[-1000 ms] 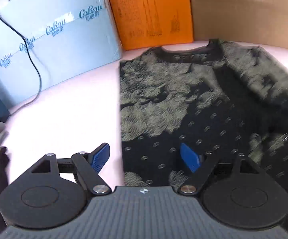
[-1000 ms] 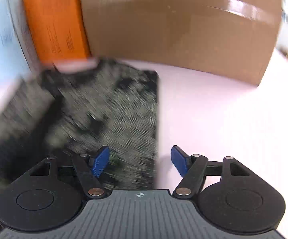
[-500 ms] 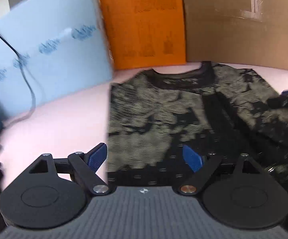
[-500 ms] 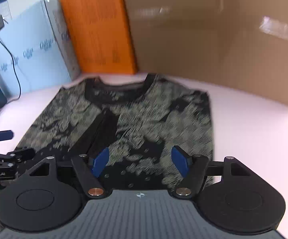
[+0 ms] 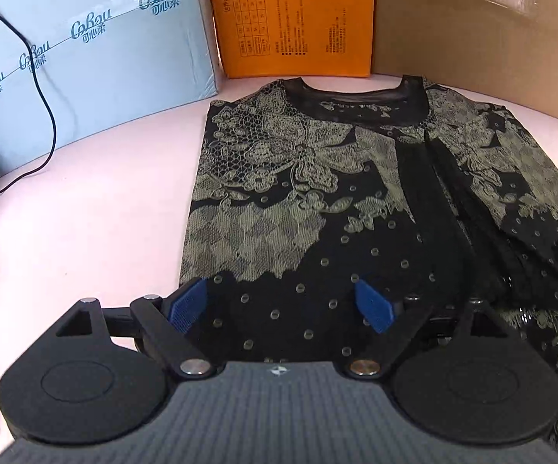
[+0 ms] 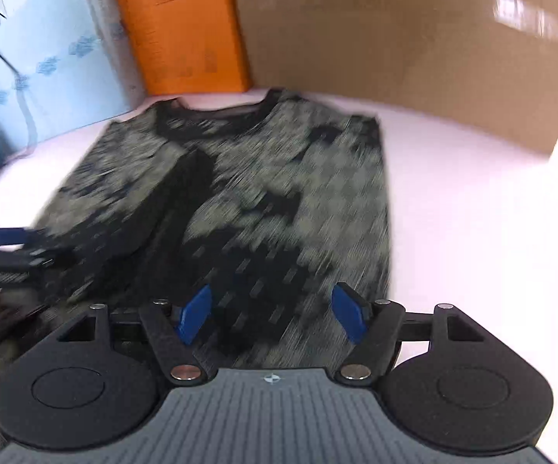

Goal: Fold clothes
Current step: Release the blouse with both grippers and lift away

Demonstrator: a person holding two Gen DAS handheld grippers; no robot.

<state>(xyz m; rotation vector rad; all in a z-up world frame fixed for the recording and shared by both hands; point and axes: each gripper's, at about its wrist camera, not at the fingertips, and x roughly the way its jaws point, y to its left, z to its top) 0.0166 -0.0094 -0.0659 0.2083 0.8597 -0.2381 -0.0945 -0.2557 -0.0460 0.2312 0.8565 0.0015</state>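
Pink table point(image 5: 85, 212), boxes behind, lace top point(image 5: 298, 201) flat with sides folded inward. Left claw point(image 5: 281, 305) and right claw point(image 6: 271, 315) hovering apart, empty. Next, probably: grip hem, fold toward collar.

The black lace top point(image 5: 317, 208) lay flat on the pale pink table point(image 5: 97, 212), its round, dark-banded neckline pointing toward the orange box point(image 5: 294, 19) and stopping just short of it. Olive-green floral and lattice lacework covered its upper body, giving way nearer the hem to plain black scattered with small pale dots. Both sides had been folded inward, leaving a straight edge on each side, and the folded-in parts met along a dark strip running down from the neckline. In the right wrist view the garment point(image 6: 240, 201) appeared blurred.
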